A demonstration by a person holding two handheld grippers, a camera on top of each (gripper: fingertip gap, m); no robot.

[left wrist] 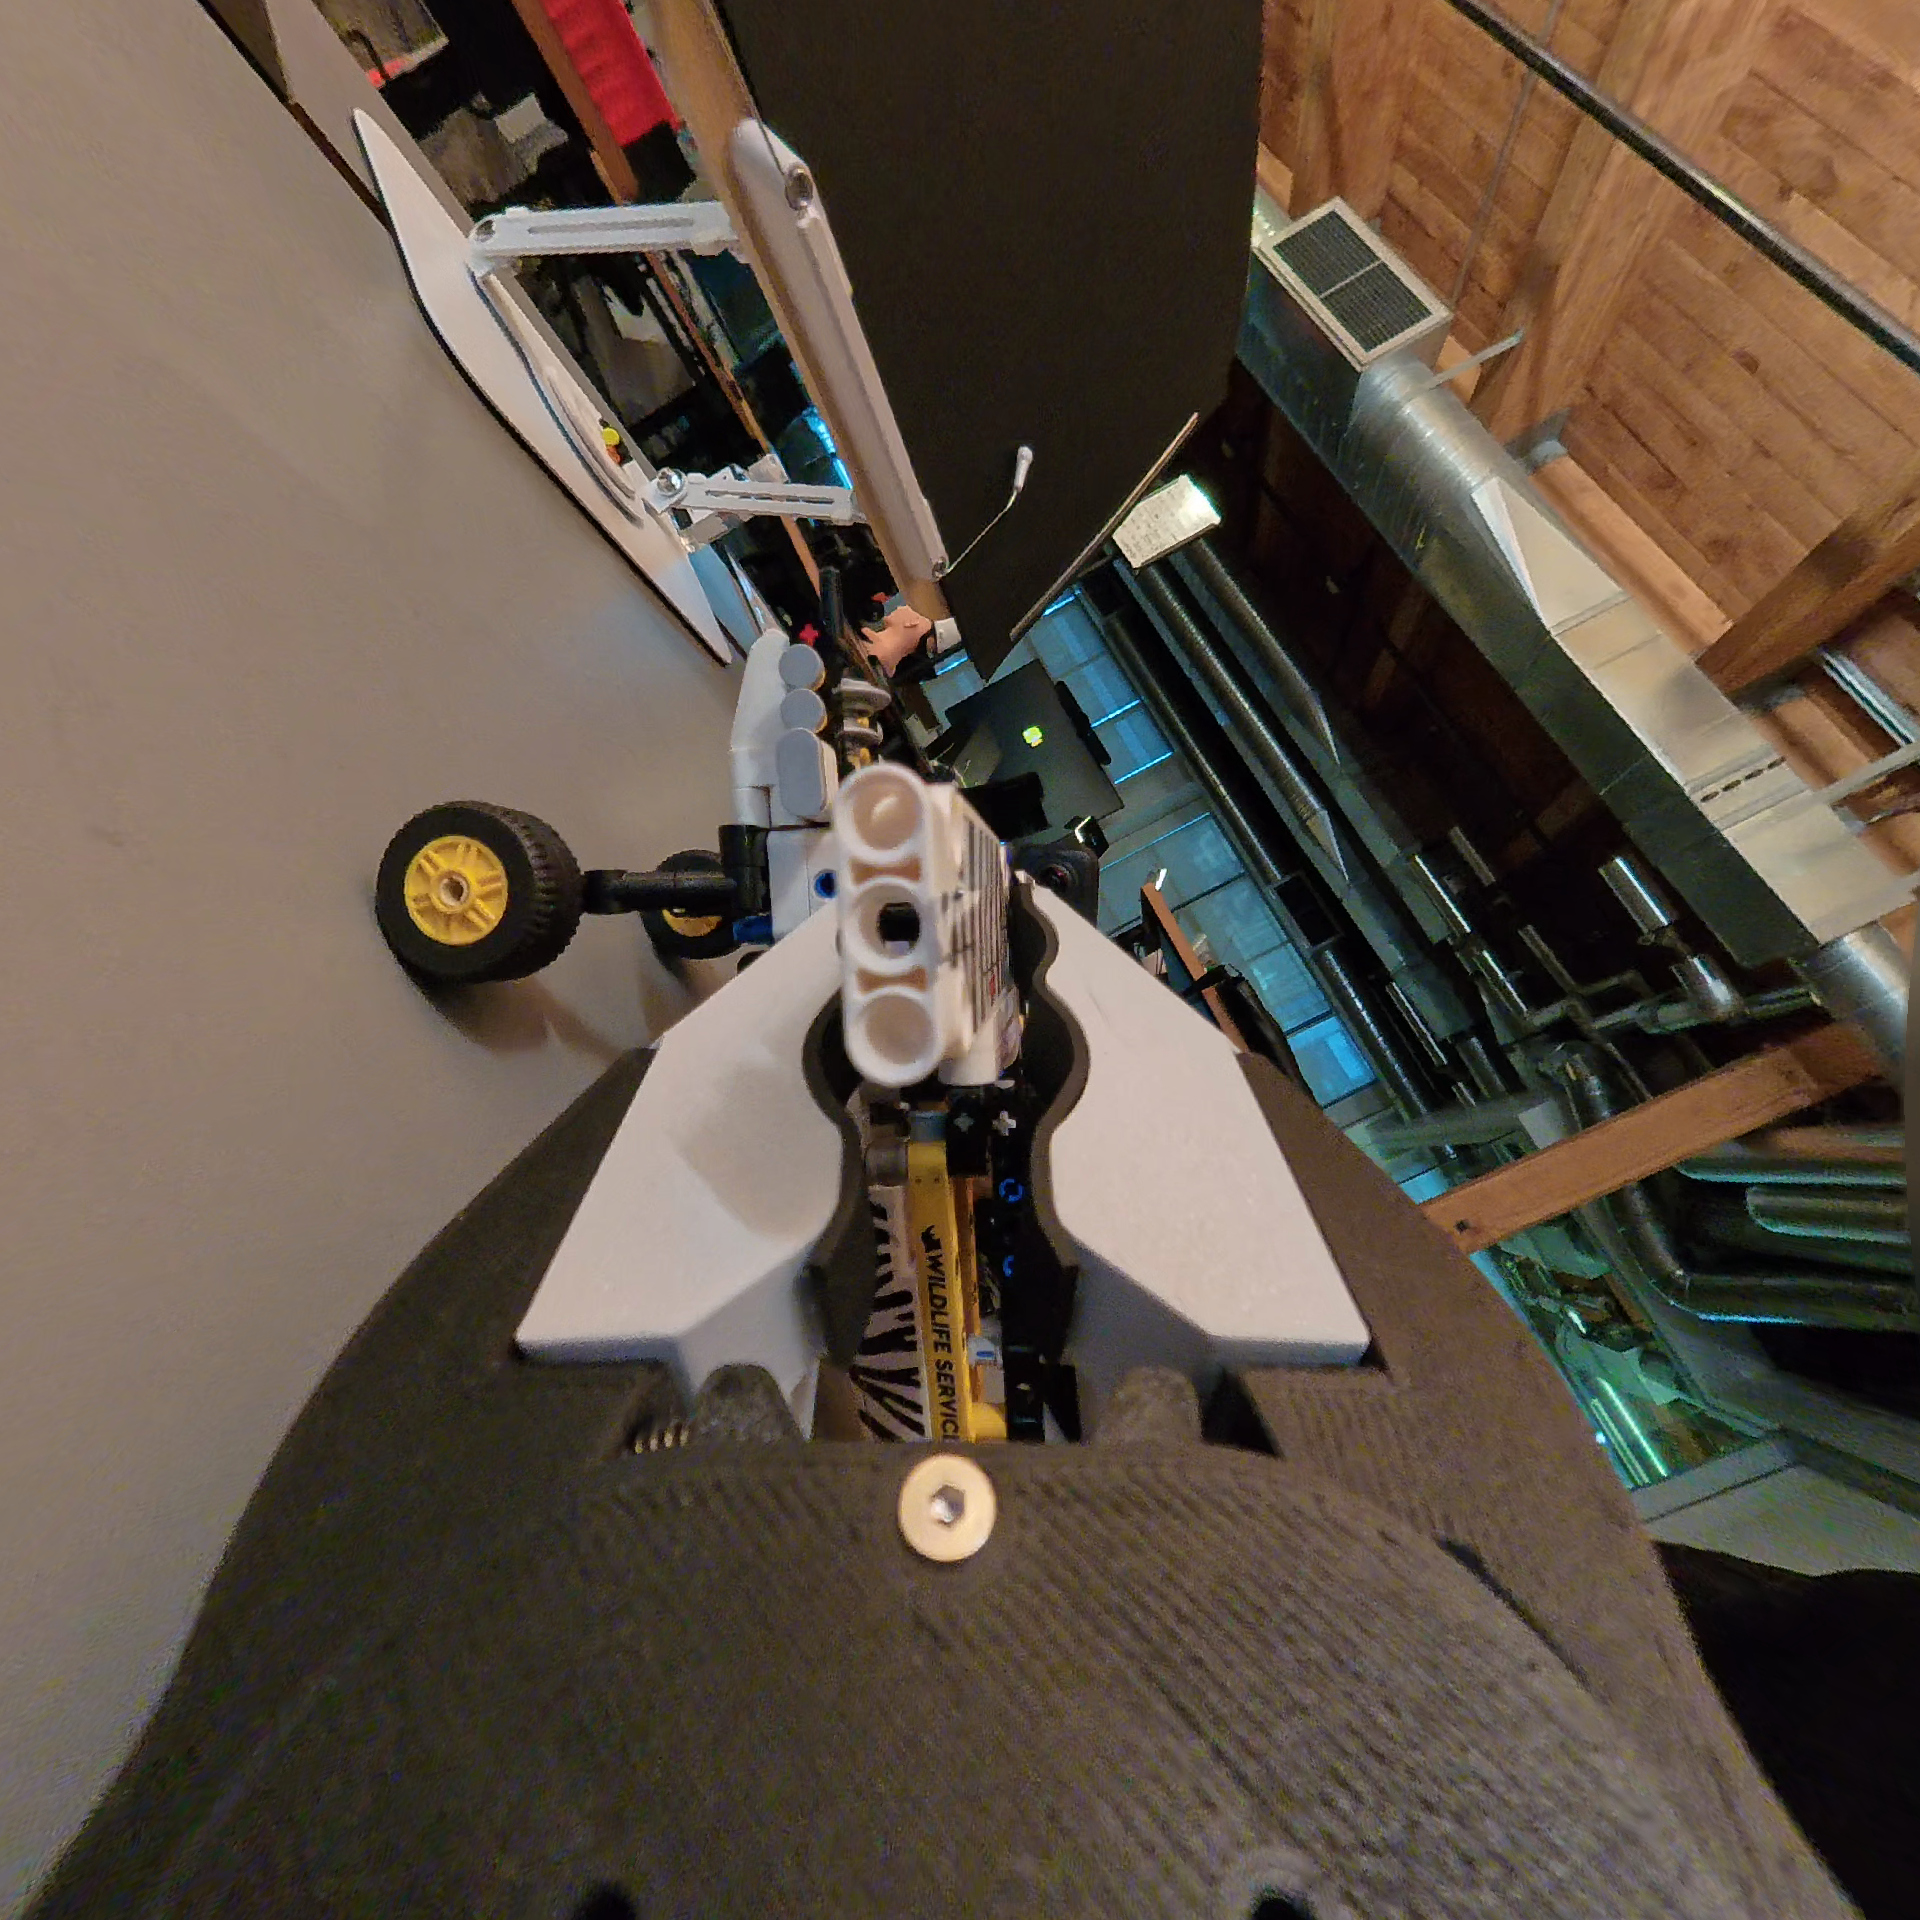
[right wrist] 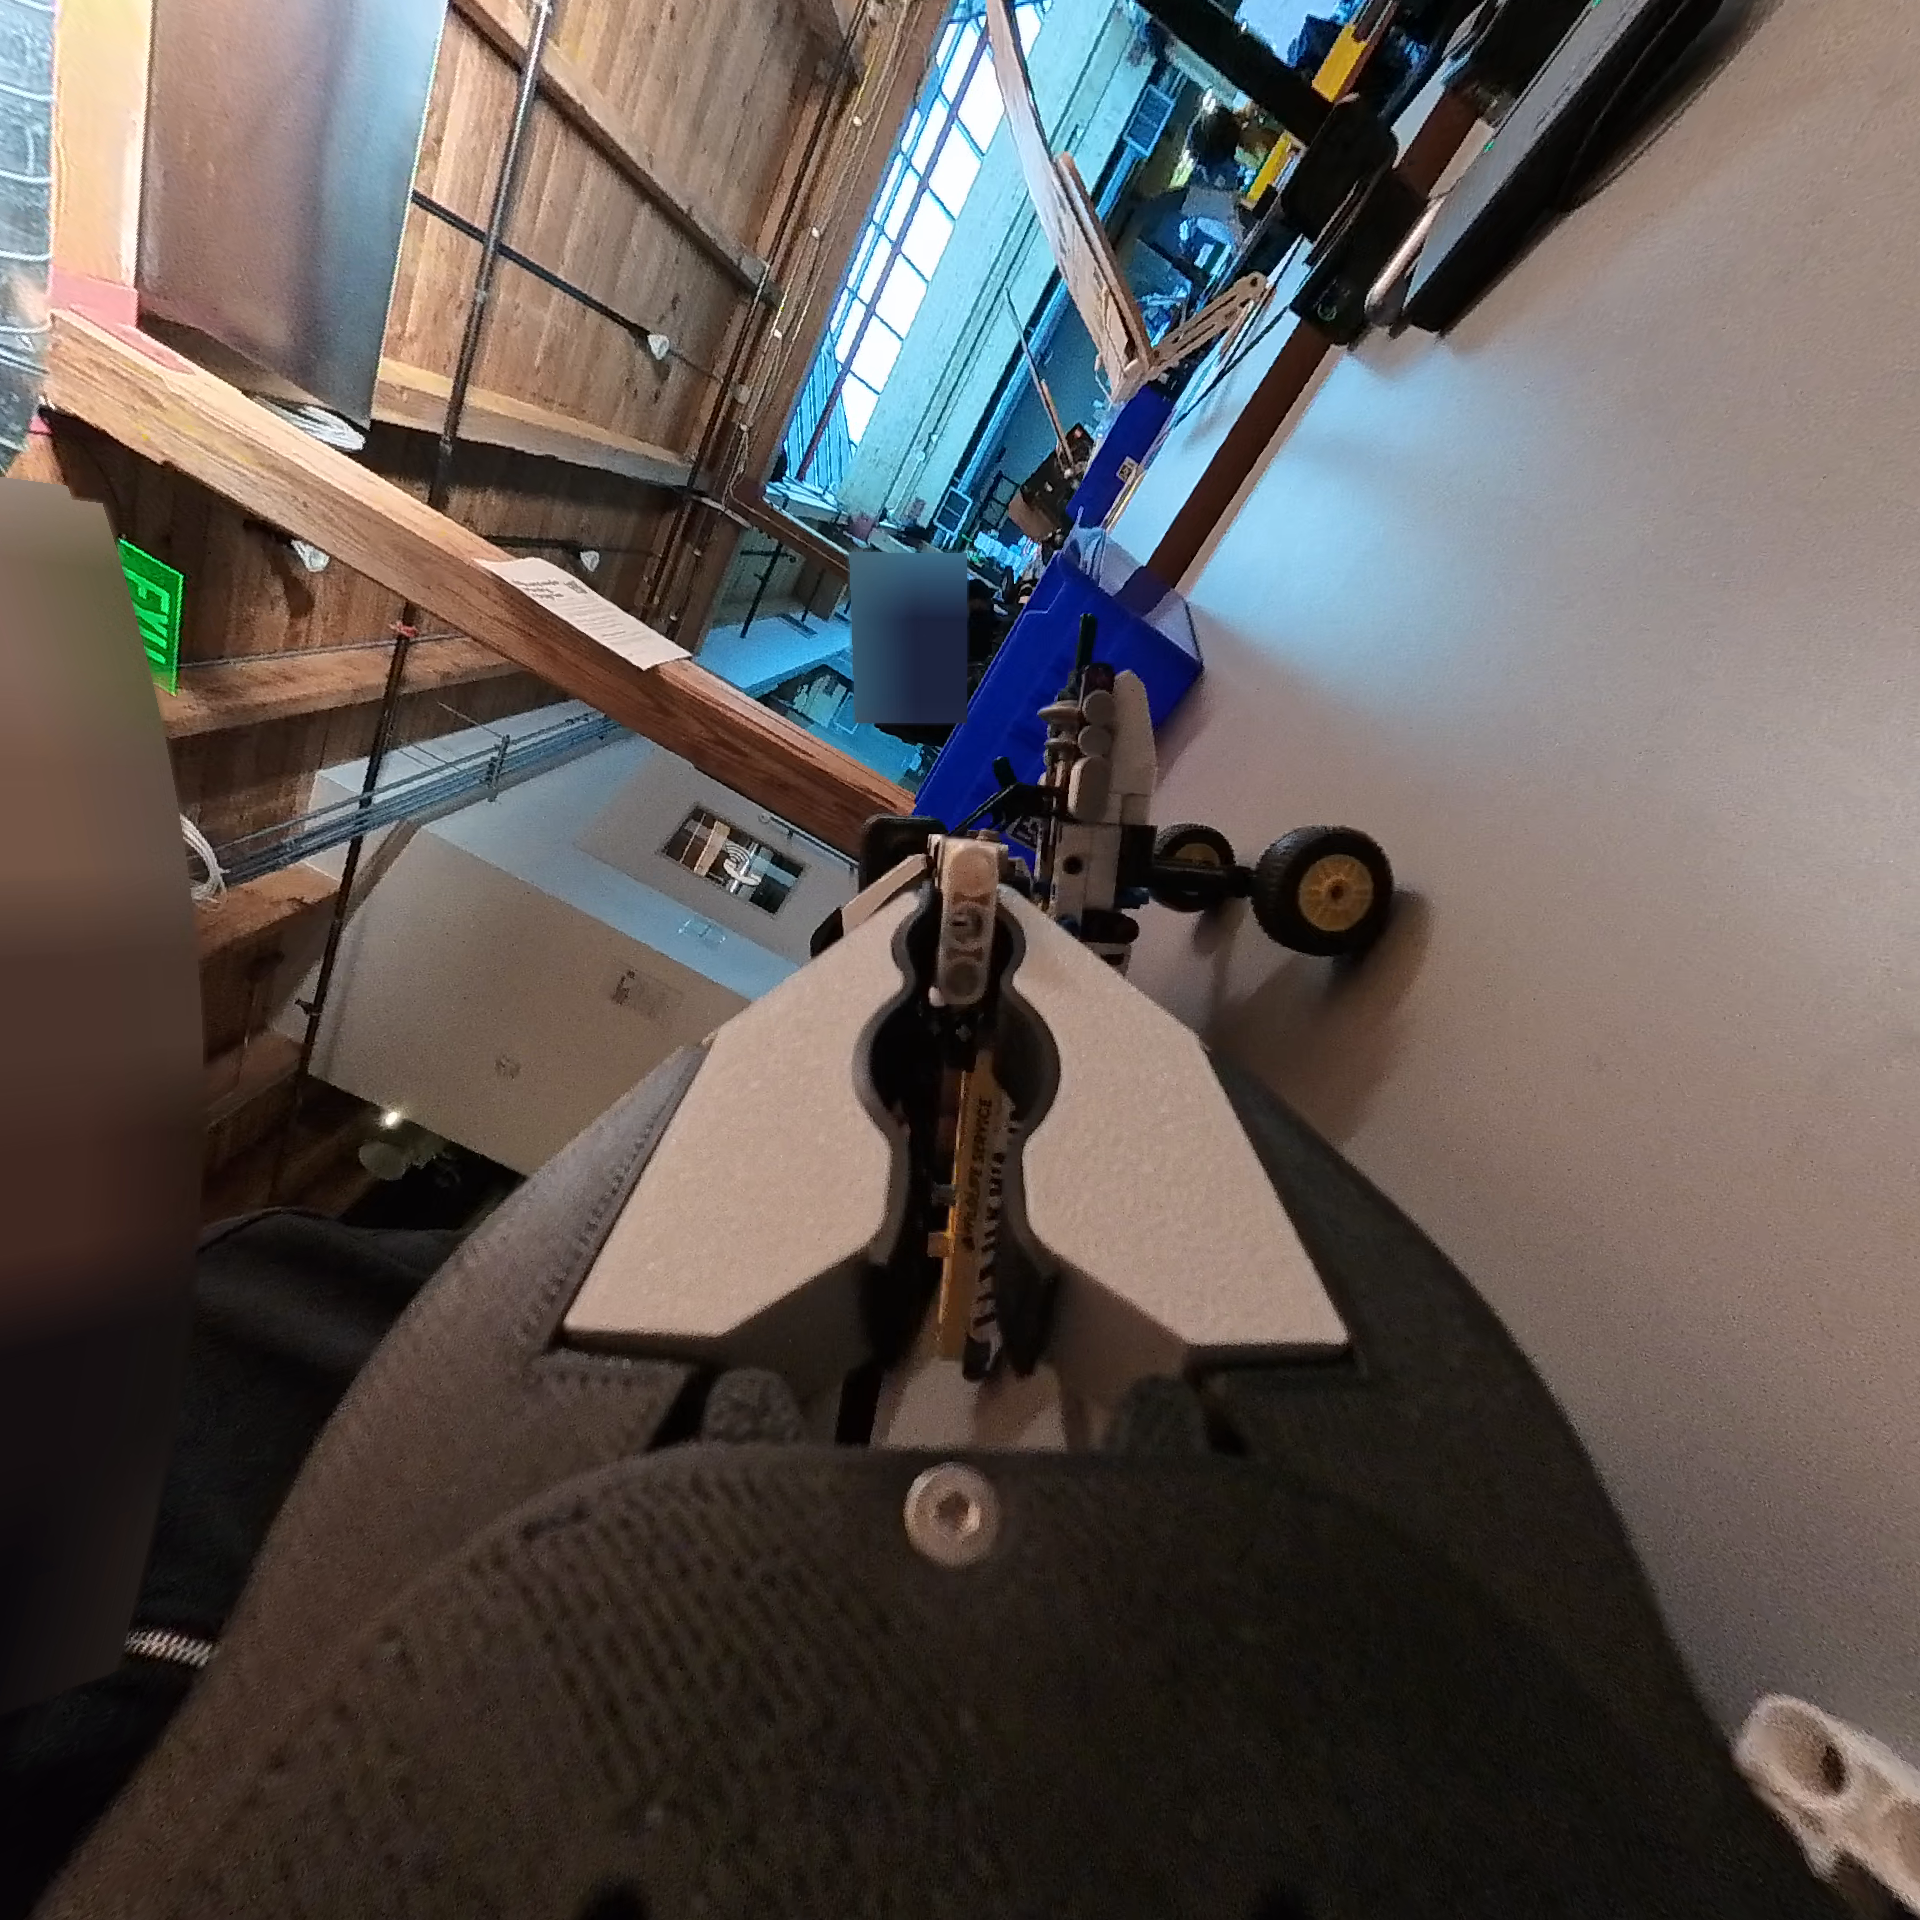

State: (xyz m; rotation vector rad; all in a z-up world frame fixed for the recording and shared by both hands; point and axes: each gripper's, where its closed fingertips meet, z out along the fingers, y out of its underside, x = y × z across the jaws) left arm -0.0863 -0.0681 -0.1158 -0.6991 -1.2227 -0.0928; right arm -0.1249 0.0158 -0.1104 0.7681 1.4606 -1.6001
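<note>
Dark, ribbed printed housings are filling the near edge of both wrist views, and ahead of each, smooth pale fingers are pinching a toy brick vehicle (left wrist: pixel 914 935): the left gripper (left wrist: pixel 920 997) is clamping on the white three-holed beam (left wrist: pixel 894 925) at its end, the right gripper (right wrist: pixel 961 935) squeezing a thin pale beam (right wrist: pixel 966 914). Hard glossy plastic, a yellow strip and zebra-striped panel are running between the fingers, while a knobbly black tyre on a yellow hub (left wrist: pixel 473 894) is resting against the matte grey table (left wrist: pixel 208 623).
</note>
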